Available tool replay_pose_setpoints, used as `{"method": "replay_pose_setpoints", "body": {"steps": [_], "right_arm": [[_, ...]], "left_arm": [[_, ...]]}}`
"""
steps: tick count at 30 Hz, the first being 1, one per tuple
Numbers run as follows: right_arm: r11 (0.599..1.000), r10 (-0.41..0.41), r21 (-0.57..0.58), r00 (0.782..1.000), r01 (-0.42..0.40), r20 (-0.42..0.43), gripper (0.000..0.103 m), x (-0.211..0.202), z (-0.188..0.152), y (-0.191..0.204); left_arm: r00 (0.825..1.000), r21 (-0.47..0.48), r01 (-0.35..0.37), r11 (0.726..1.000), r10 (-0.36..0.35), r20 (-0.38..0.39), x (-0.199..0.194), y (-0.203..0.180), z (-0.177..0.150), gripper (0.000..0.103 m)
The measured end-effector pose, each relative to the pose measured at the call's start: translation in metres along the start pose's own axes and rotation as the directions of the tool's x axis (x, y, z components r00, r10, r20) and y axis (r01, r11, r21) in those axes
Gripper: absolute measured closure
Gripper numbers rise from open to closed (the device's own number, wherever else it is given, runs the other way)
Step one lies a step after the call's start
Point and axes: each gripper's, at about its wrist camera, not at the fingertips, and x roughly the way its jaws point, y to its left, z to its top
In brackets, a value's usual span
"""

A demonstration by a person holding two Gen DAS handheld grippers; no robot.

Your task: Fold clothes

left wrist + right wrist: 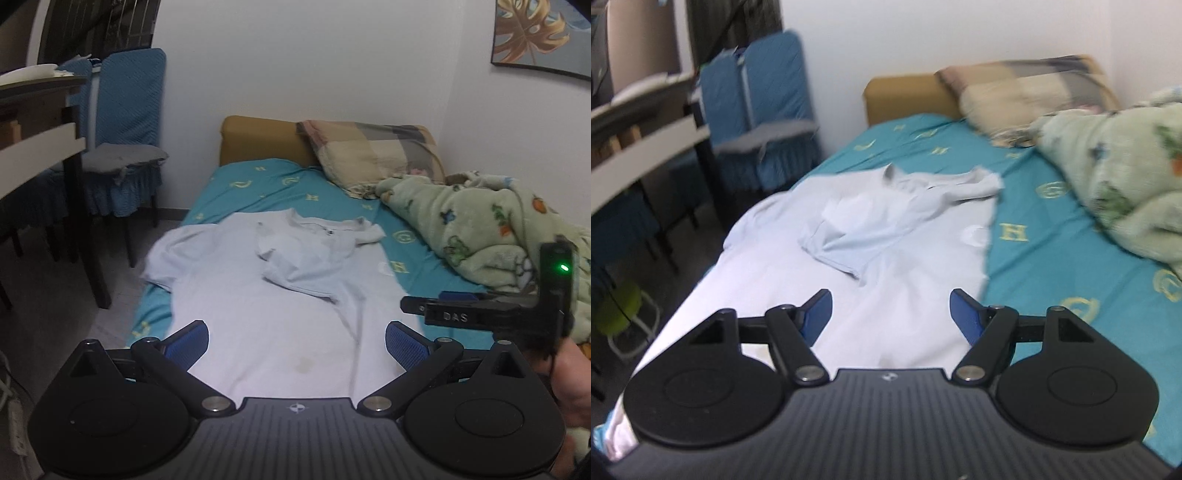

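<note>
Presently, both the left gripper (295,345) and right gripper (891,314) gape wide, empty, above the pale-blue T-shirt (266,314); only the left view shows a wall picture (535,33).

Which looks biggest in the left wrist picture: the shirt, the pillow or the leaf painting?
1. shirt, nearest the camera, so that helps
2. pillow
3. leaf painting, partly cut off by the picture's edge

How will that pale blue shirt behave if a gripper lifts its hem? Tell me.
Likely floppy: the pale blue shirt lies flat with creases and one sleeve folded over. Probably light, thin cloth. A single pinch would likely let the rest droop and drag on the teal sheet.
</note>
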Motion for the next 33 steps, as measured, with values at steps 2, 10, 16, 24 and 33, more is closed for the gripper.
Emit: {"method": "replay_pose_setpoints", "body": {"steps": [2, 10, 16, 24, 33], "right_arm": [[1.0, 0.006, -0.027, 0.999, -0.007, -0.042, 0.03, 0.032, 0.012, 0.02], [0.945, 0.066, -0.31, 0.987, -0.108, -0.145, 0.029, 0.176, 0.053, 0.135], [0.845, 0.233, -0.443, 0.952, -0.3, -0.201, 0.029, 0.257, 0.061, 0.225], [0.703, 0.132, -0.672, 0.971, -0.233, -0.198, 0.029, 0.327, 0.046, 0.302], [0.789, 0.064, -0.615, 0.996, -0.013, 0.06, 0.094, 0.285, 0.078, 0.293]], "left_arm": [[1.0, -0.019, 0.001, 1.0, -0.001, 0.004, 0.004, 0.014, 0.002, 0.0], [0.999, -0.07, -0.006, 0.998, 0.009, 0.052, 0.044, 0.053, 0.004, 0.0], [0.964, -0.201, -0.168, 0.965, 0.203, 0.17, 0.072, 0.101, 0.007, 0.0], [0.935, -0.427, -0.218, 0.878, 0.314, 0.167, 0.092, 0.158, 0.001, 0.0], [0.88, -0.466, -0.167, 0.869, 0.345, 0.327, 0.074, 0.159, -0.004, 0.002]]}}
